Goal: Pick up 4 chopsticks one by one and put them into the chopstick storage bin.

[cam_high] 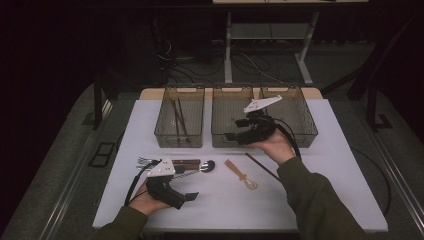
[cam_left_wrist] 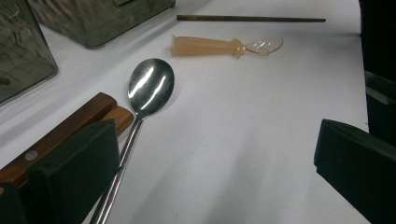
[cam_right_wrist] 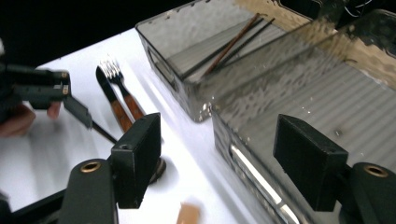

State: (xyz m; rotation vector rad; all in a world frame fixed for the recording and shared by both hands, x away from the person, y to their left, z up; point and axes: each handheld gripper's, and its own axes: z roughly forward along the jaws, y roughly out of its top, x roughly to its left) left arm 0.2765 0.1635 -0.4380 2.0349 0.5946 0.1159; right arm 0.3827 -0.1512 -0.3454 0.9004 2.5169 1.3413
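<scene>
1. A white worktop [cam_high: 310,200] is seen from above, with three see-through bins in a row at its far side.
2. The left bin [cam_high: 180,122] holds a few thin dark sticks [cam_high: 178,119].
3. The right hand-held gripper [cam_high: 231,136] is held over the front edge of the middle bin [cam_high: 226,107], and its jaws are seen wide open with nothing between them.
4. A shiny strip [cam_right_wrist: 254,175] is seen lying in the middle bin just below the right hand-held gripper, but what it is cannot be told.
5. The right bin [cam_high: 300,117] is placed just beside the middle one.
6. The left hand-held gripper [cam_high: 192,197] is held low over the near left part of the worktop, and its jaws are spread wide apart with nothing held.
7. A metal spoon [cam_left_wrist: 150,86] is laid just in front of the left hand-held gripper, with its stem running close past one jaw.
8. Wooden handles [cam_left_wrist: 70,133] are laid right beside the spoon.
9. A fork [cam_right_wrist: 120,86] and a knife [cam_right_wrist: 109,98] with wooden handles are seen side by side near the left bin.
10. A pale plastic spoon [cam_left_wrist: 224,46] is laid in the middle of the worktop.
11. One dark stick [cam_left_wrist: 250,19] is laid just past the plastic spoon, well apart from both grippers.
</scene>
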